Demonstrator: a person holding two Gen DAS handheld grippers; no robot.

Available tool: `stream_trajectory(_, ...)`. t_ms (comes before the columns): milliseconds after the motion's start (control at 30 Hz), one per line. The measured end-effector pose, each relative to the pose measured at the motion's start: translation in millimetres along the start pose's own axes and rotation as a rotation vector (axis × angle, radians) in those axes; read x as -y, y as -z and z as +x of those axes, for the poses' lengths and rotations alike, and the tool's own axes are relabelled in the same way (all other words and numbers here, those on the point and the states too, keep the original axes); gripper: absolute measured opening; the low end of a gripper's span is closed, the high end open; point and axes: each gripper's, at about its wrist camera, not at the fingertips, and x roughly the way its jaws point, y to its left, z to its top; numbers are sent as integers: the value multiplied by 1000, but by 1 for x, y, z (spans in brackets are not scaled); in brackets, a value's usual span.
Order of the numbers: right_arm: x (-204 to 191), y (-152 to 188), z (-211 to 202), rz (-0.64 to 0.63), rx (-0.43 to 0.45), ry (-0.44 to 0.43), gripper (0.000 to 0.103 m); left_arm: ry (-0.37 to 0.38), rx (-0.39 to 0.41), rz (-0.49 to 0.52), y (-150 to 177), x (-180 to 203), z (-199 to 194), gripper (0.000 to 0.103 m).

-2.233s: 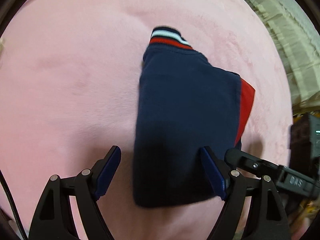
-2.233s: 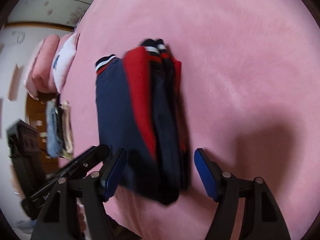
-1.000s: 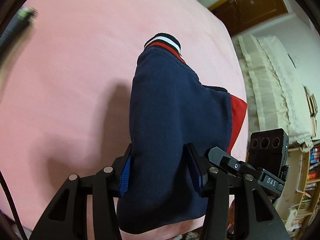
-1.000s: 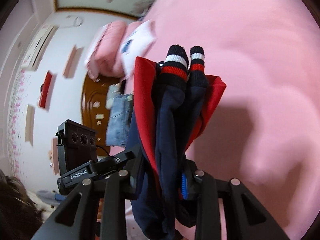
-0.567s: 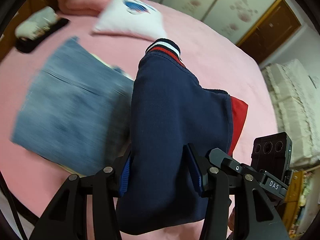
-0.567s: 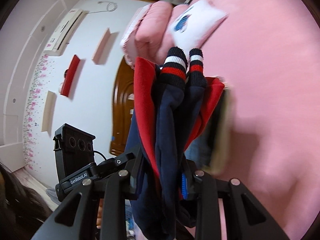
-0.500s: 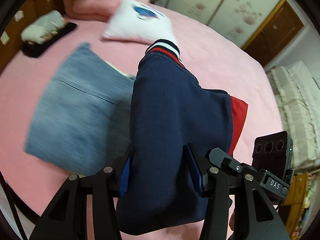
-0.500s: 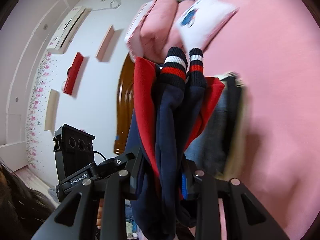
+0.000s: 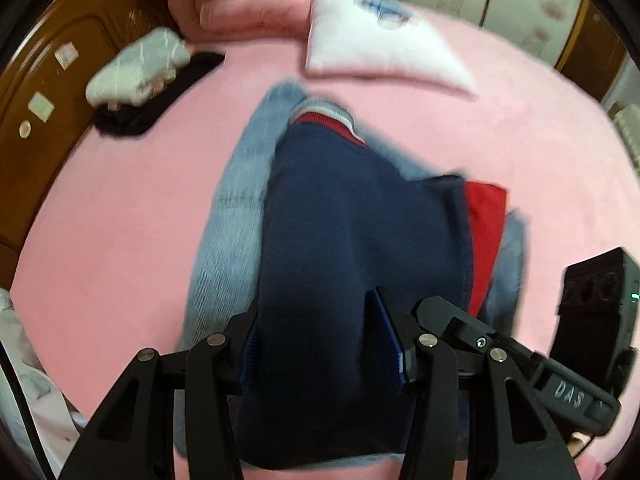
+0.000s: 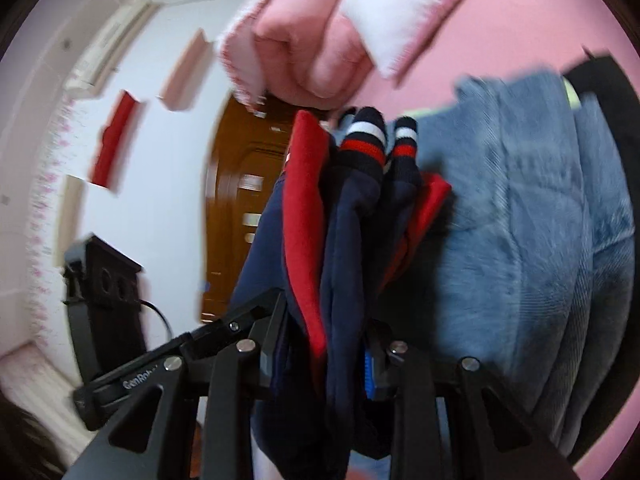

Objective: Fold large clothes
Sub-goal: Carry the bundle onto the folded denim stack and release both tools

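Note:
A folded navy and red garment [image 9: 352, 240] with striped cuffs is held over folded blue jeans [image 9: 232, 216] on the pink bed [image 9: 120, 208]. My left gripper [image 9: 320, 344] is shut on its near edge. In the right wrist view my right gripper [image 10: 320, 352] is shut on the same garment [image 10: 344, 216], seen edge-on with its cuffs [image 10: 364, 136] pointing away. The jeans [image 10: 520, 220] lie just to its right. The other gripper shows at the edge of each view.
A white cushion [image 9: 380, 40] and a rolled pink blanket [image 9: 248, 4] lie at the head of the bed. A grey bundle on a black cloth [image 9: 140, 76] lies at the left by the wooden headboard [image 9: 44, 92]. A wooden door [image 10: 244, 200] stands behind.
Both grippers shut on the folded garment, lifted it off the bed and carried it toward the head of the bed. It now hangs over the folded jeans, closer than half a second ago.

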Motion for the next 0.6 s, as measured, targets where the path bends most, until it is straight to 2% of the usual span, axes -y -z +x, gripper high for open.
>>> stream_trajectory(67,5,9,7,-53,11,45,28,12,38,-7,9,1,4,48)
stream_trajectory(167,7,12,1,-85,29,44,29,29,88,7,22,4,0,48)
stream_trajectory(400,14,12,-2,-77,33,42,29,109,76,-31,24,-2,10,50)
stream_trajectory(600,17,14,-1,-61,24,65,34,98,82,-67,27,1,7,52)
